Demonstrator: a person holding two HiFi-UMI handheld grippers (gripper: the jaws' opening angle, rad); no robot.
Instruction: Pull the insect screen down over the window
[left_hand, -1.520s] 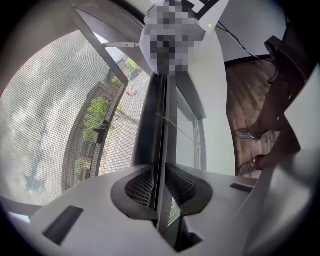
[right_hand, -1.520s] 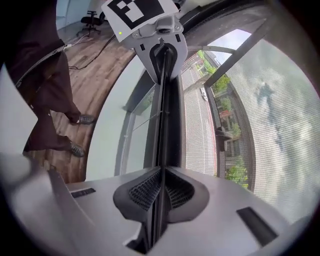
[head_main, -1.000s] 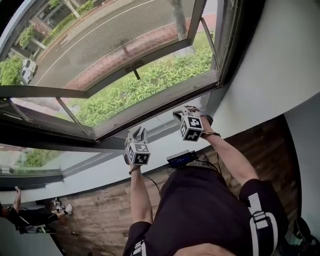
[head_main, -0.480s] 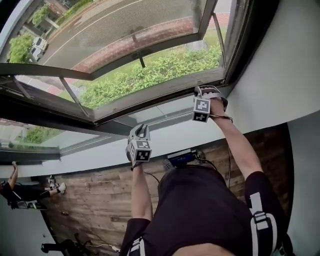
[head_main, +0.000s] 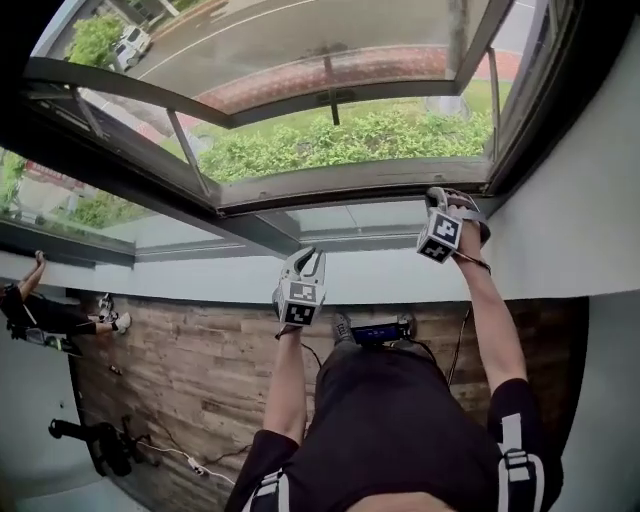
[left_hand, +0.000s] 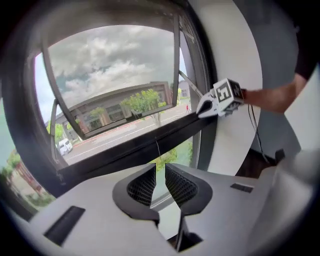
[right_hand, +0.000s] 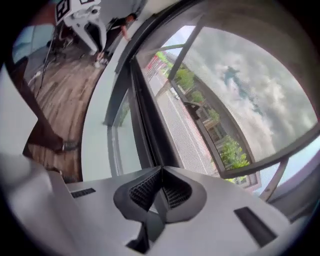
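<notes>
**Lining up on the pull at the open window**

Head view: the left gripper (head_main: 304, 258) hangs below the window sill (head_main: 350, 188), and the right gripper (head_main: 452, 198) sits at the sill's right corner. Left gripper view: the jaws are slightly apart and empty. A thin cord (left_hand: 157, 150) dangles from the dark bar (left_hand: 125, 151) just beyond them. It is likely the pull, so pinch it squarely and draw straight down. Right gripper view: the jaws are closed on nothing, and the insect screen's mesh (right_hand: 187, 142) shows beside the frame (right_hand: 145, 120).

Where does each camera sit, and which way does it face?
Head view: on the person's head, facing steeply down at the window frame; shows arms, left gripper, right gripper.
Left gripper view: on the left gripper, past its parted jaws toward the window frame; right gripper visible.
Right gripper view: on the right gripper, along the window frame; left gripper visible.
Shared: window frame.
</notes>
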